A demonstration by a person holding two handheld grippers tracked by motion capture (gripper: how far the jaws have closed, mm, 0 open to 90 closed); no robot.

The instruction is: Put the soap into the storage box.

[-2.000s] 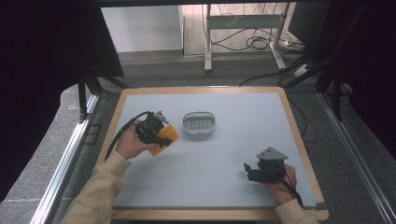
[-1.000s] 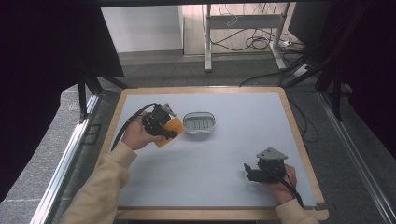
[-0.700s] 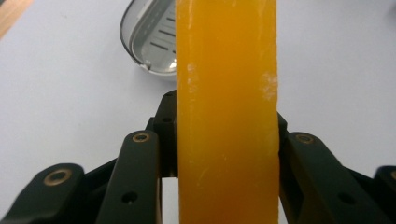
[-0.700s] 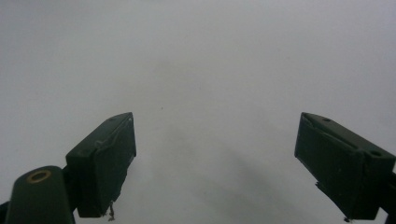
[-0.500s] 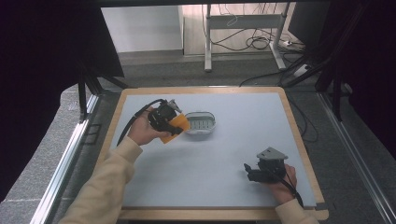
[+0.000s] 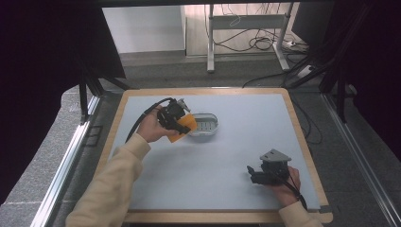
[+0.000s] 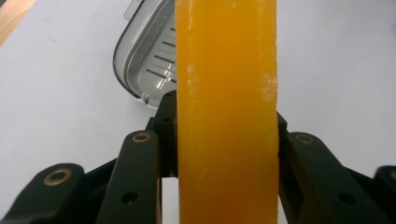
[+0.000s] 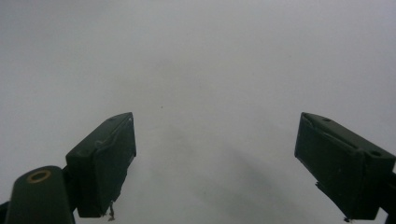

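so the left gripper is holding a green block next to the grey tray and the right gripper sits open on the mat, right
Not quite: the block is orange, not green, as the left gripper view shows. The rest holds: the left gripper grips it beside the grey tray, and the right gripper sits open on the mat.

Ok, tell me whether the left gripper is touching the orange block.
Touching. In the left gripper view, the left gripper has both black jaws pressed flat against the sides of the orange block, with no gap.

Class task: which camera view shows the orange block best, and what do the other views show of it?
The left gripper view: the orange block sits large between that gripper's jaws. The high view shows it small, beside the grey dish. The right gripper view looks at the bare table.
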